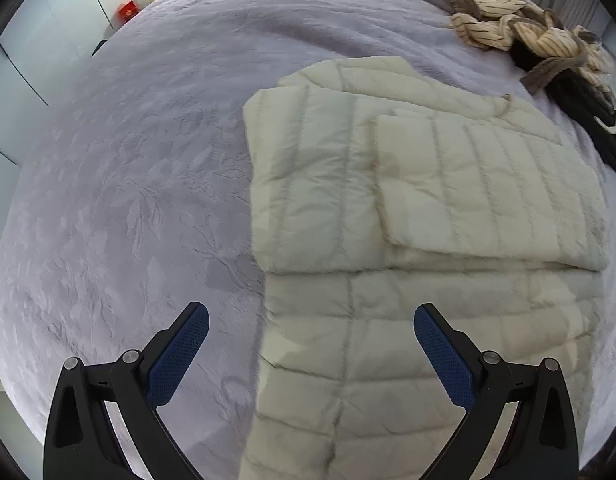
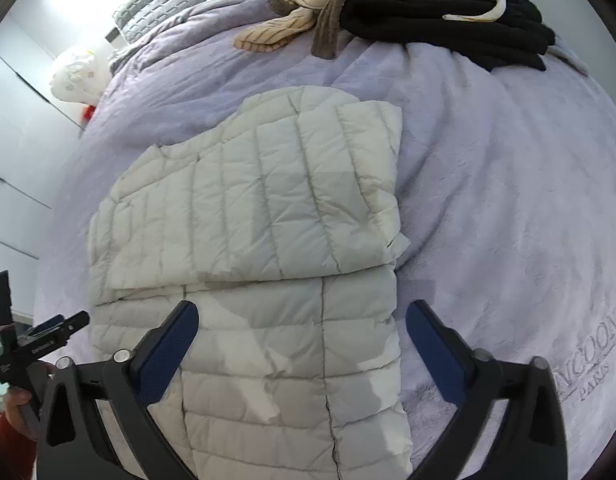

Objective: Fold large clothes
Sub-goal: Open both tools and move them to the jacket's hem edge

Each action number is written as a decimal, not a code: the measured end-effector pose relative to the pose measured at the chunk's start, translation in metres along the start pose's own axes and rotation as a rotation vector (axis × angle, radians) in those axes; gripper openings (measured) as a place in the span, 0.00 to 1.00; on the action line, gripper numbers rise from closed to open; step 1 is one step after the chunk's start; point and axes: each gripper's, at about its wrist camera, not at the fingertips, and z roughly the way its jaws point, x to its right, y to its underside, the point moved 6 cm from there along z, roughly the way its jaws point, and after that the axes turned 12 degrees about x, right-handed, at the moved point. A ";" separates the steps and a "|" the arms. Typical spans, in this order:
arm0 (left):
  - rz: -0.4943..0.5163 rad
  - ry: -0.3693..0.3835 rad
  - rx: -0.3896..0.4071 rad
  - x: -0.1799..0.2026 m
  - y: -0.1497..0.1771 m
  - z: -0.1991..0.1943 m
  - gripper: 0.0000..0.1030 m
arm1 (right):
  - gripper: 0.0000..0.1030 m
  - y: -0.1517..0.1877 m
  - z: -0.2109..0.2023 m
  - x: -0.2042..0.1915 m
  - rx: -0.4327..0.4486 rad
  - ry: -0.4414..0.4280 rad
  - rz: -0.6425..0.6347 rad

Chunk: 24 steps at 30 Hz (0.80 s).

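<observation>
A cream quilted down jacket (image 1: 388,208) lies on the lavender bedspread (image 1: 127,200), its upper part folded down over the lower body. The same jacket (image 2: 259,216) fills the middle of the right wrist view. My left gripper (image 1: 311,322) hovers above the jacket's left edge, jaws spread wide, nothing between the blue pads. My right gripper (image 2: 301,320) hangs over the jacket's lower right part, also wide open and holding nothing. The left gripper's body (image 2: 31,344) shows at the left edge of the right wrist view, held by a hand.
A heap of clothes sits at the far side of the bed: a beige striped garment (image 2: 328,4) and a folded black one (image 2: 448,20). The striped garment (image 1: 520,32) also shows in the left view. A grey quilted pillow (image 2: 167,4) and pale cabinets (image 1: 23,92) lie beyond.
</observation>
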 end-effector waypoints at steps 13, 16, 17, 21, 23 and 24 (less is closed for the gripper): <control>-0.094 -0.017 0.015 0.007 0.036 -0.040 1.00 | 1.00 0.032 -0.012 0.017 -0.105 -0.174 0.076; -0.106 0.021 -0.022 0.008 0.054 -0.047 1.00 | 1.00 0.049 -0.017 0.028 -0.130 -0.176 0.110; -0.101 0.024 -0.038 0.008 0.062 -0.048 1.00 | 1.00 0.054 -0.019 0.031 -0.138 -0.174 0.117; -0.041 0.012 -0.098 0.005 0.092 -0.050 1.00 | 1.00 0.077 -0.028 0.046 -0.167 -0.139 0.134; -0.032 -0.012 -0.112 -0.004 0.104 -0.052 1.00 | 1.00 0.089 -0.033 0.056 -0.180 -0.115 0.157; -0.033 -0.014 -0.109 -0.011 0.111 -0.053 1.00 | 1.00 0.094 -0.035 0.061 -0.183 -0.104 0.169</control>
